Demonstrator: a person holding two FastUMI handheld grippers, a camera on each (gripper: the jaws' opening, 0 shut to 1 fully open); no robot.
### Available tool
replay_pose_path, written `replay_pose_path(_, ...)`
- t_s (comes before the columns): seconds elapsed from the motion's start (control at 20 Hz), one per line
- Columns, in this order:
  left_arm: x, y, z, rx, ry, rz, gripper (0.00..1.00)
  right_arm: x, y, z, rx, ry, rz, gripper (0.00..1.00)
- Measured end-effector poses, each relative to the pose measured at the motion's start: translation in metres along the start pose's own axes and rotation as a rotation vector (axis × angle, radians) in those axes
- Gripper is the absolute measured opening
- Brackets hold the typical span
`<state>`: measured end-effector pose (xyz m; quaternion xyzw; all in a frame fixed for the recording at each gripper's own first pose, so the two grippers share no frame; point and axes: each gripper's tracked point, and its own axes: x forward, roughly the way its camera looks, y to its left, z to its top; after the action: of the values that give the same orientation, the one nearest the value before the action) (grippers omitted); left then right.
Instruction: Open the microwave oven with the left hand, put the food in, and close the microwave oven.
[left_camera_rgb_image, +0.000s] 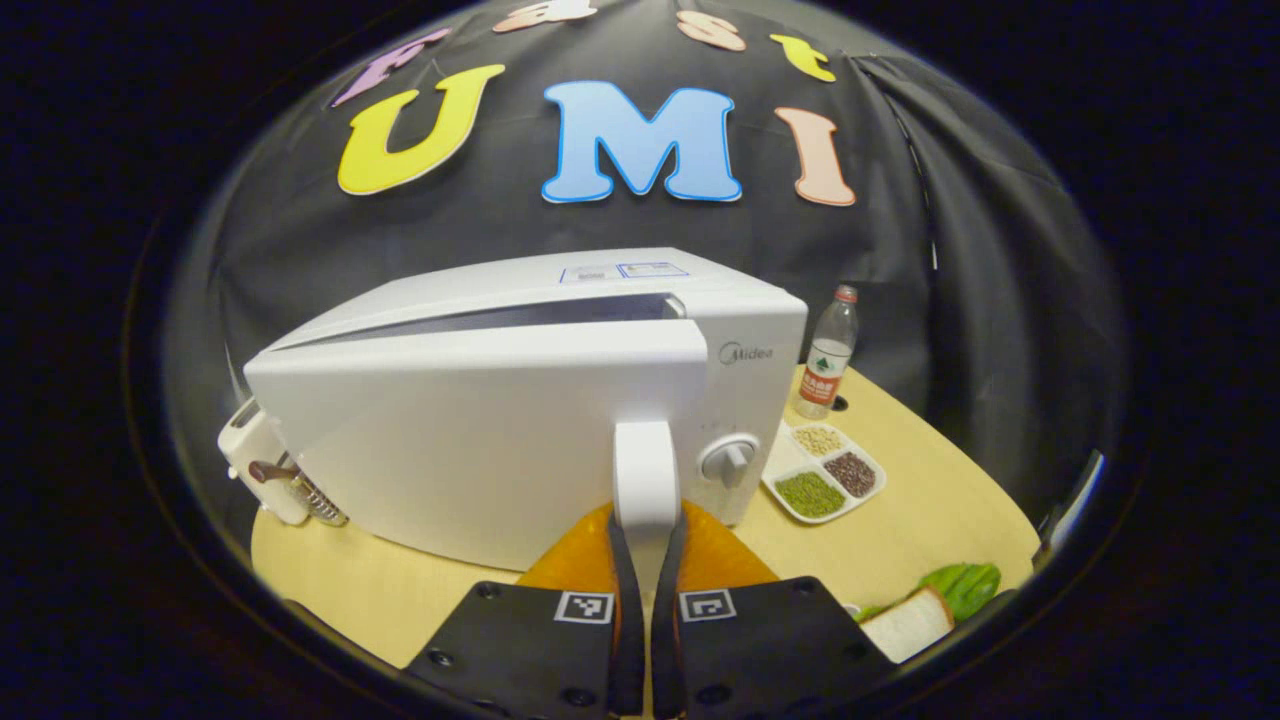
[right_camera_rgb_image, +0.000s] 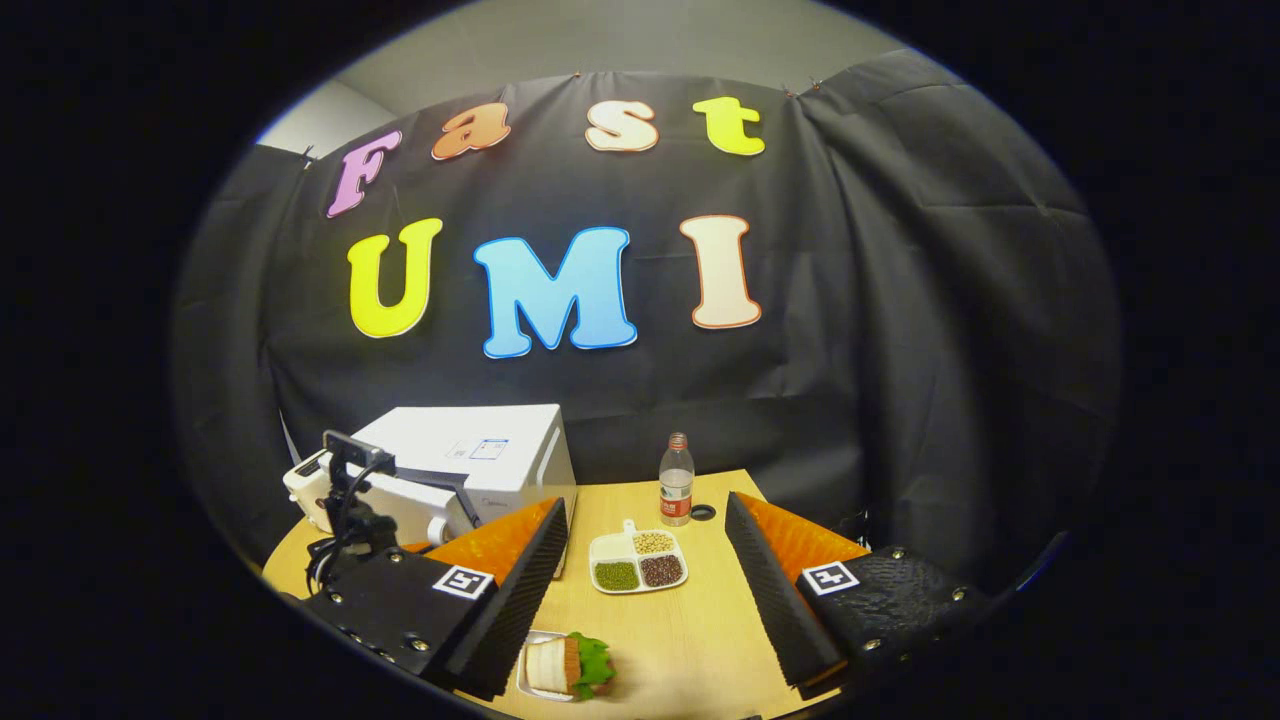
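While the white box-shaped microwave oven (left_camera_rgb_image: 480, 420) is seen on the round wooden table (left_camera_rgb_image: 930, 520), door ajar | left gripper (left_camera_rgb_image: 646, 540) is clamped on its white door handle (left_camera_rgb_image: 645, 475) | right gripper (right_camera_rgb_image: 645, 590) is held wide apart above the sandwich with lettuce (right_camera_rgb_image: 568, 664), set on the table's near edge.

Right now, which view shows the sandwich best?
Right gripper view: the sandwich lies whole on its tray, between the open right gripper fingers. Left gripper view catches just a cropped piece at the edge.
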<state>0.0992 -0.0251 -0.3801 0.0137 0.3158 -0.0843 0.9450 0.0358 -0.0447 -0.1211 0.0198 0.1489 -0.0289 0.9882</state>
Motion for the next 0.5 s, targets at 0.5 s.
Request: replay_pose_path(0.5,-0.138,0.061,-0.075,0.016,0.043,-0.141,0.1,-0.04,0.085,-0.021,-0.006,0.005,0.038,0.96)
